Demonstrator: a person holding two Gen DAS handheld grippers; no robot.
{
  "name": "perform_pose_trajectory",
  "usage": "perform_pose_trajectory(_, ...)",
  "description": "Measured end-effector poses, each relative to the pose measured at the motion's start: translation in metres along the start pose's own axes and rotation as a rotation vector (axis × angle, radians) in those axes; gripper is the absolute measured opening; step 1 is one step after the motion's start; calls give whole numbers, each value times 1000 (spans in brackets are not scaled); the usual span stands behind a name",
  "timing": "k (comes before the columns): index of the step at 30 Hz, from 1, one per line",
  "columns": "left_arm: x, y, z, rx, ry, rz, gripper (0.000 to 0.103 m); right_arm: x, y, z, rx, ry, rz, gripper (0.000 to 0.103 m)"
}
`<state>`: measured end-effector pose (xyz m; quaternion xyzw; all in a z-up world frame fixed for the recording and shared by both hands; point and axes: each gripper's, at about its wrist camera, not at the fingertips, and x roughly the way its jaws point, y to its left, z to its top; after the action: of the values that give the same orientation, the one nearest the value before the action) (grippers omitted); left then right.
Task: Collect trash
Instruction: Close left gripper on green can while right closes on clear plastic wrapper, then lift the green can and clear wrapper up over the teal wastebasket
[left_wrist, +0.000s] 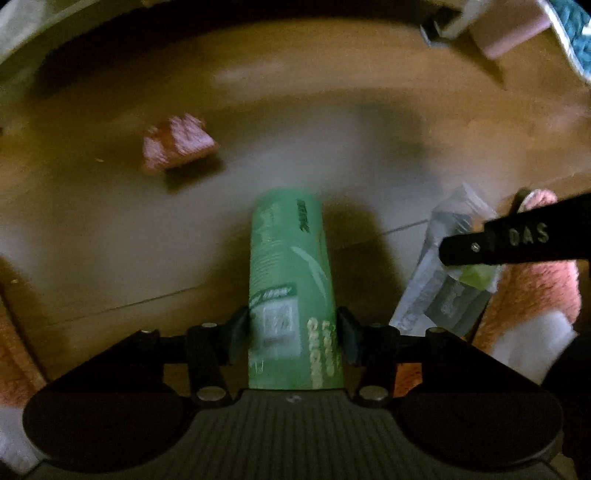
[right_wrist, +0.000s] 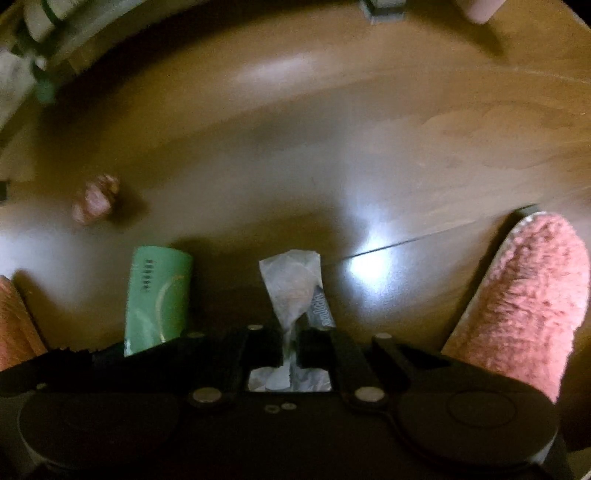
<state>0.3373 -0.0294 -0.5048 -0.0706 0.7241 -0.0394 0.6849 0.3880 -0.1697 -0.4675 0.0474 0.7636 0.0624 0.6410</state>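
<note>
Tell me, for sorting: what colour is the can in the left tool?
Light green with pale print, clearest in the left wrist view: can.

Both wrist cameras look steeply down along their fingers at the wooden floor (left_wrist: 110, 229), close above it. Shared: the green can (left_wrist: 291, 280) at 6 o'clock left, 8 o'clock right; red wrapper (right_wrist: 96, 199) at 10 o'clock.

One green tube (left_wrist: 291, 280), one clear wrapper (right_wrist: 291, 284), one reddish scrap (left_wrist: 177, 144) — two pink slippers (right_wrist: 524, 299).
</note>
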Motion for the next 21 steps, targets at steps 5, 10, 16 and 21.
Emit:
perform_pose_trajectory(5, -49, 5, -2, -51, -59, -6, 48, -47, 3, -9, 11, -71, 26, 5)
perform_pose_trajectory(10, -93, 18, -16, -144, -93, -33, 48, -98, 20, -30, -14, -170, 57, 5)
perform_pose_trajectory(16, -167, 30, -42, -213, -162, -40, 48, -147, 21, -54, -24, -250, 120, 5)
perform_pose_trajectory(21, -236, 35, -62, -264, -262, -79, 48, -202, 29, -83, -75, -334, 196, 5)
